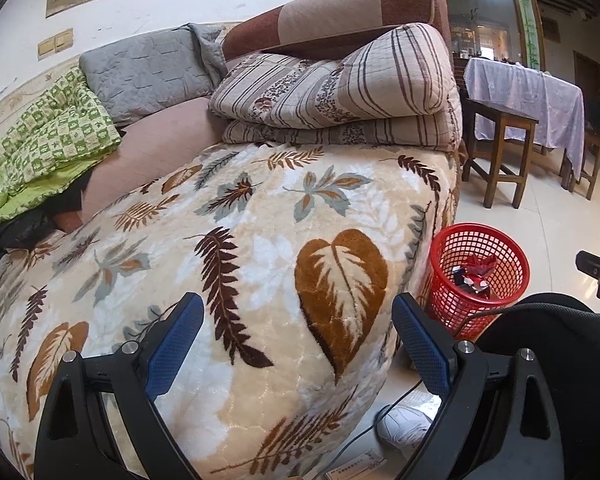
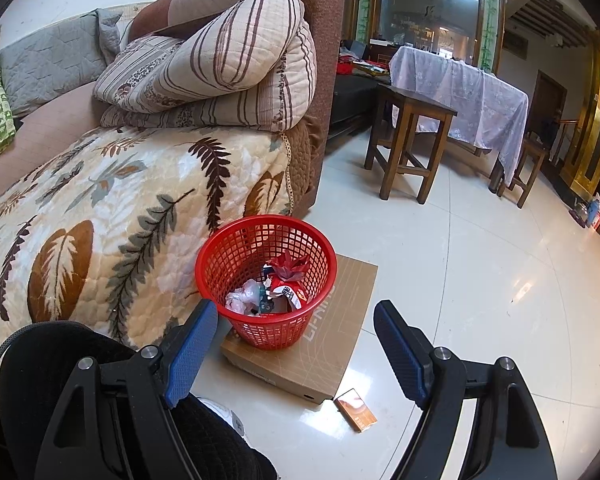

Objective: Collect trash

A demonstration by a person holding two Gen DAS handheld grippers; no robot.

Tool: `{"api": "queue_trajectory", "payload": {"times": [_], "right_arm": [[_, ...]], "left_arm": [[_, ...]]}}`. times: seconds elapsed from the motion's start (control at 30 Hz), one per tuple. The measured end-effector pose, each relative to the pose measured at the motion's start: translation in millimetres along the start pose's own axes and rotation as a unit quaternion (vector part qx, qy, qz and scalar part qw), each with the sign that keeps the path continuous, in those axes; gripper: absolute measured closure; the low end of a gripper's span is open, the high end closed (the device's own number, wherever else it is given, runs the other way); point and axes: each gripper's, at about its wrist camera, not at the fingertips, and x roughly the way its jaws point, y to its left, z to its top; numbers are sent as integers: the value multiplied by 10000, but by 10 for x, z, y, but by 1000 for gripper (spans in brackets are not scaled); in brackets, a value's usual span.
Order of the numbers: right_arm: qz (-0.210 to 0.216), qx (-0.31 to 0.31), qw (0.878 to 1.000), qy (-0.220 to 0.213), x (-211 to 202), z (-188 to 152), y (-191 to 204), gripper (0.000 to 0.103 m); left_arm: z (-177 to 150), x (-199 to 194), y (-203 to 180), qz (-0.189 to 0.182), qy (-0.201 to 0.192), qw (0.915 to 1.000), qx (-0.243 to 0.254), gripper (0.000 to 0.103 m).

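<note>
A red mesh wastebasket (image 2: 317,249) stands on a flat brown cardboard box (image 2: 332,356) on the floor beside the sofa. It holds crumpled wrappers and paper (image 2: 278,284). The basket also shows in the left wrist view (image 1: 512,254). My right gripper (image 2: 294,320) is open and empty, just above and in front of the basket. My left gripper (image 1: 298,314) is open and empty over the leaf-patterned blanket (image 1: 240,240) on the sofa. A small orange packet (image 2: 356,410) lies on the floor by the box's near corner.
Folded striped quilts (image 1: 340,92) lie at the sofa's far end. A wooden stool (image 2: 410,140) and a table under a lilac cloth (image 2: 468,92) stand on the tiled floor (image 2: 480,280). The person's black-clad knee (image 2: 60,360) and white shoe (image 1: 404,424) are close below.
</note>
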Motion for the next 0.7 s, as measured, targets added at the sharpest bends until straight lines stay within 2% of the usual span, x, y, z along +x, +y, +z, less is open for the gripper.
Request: {"api": "queue_trajectory", "payload": {"times": [0.1, 0.23, 0.7], "right_arm": [[-1, -1, 10000, 17, 3, -2, 0, 19], [-3, 1, 10000, 18, 7, -8, 3, 19], [1, -5, 10000, 41, 28, -15, 2, 19]], "left_arm": [[12, 13, -11, 226, 32, 9997, 32, 9], [7, 24, -40, 311, 65, 9993, 177, 9], [-3, 10, -11, 275, 47, 9995, 143, 9]]}}
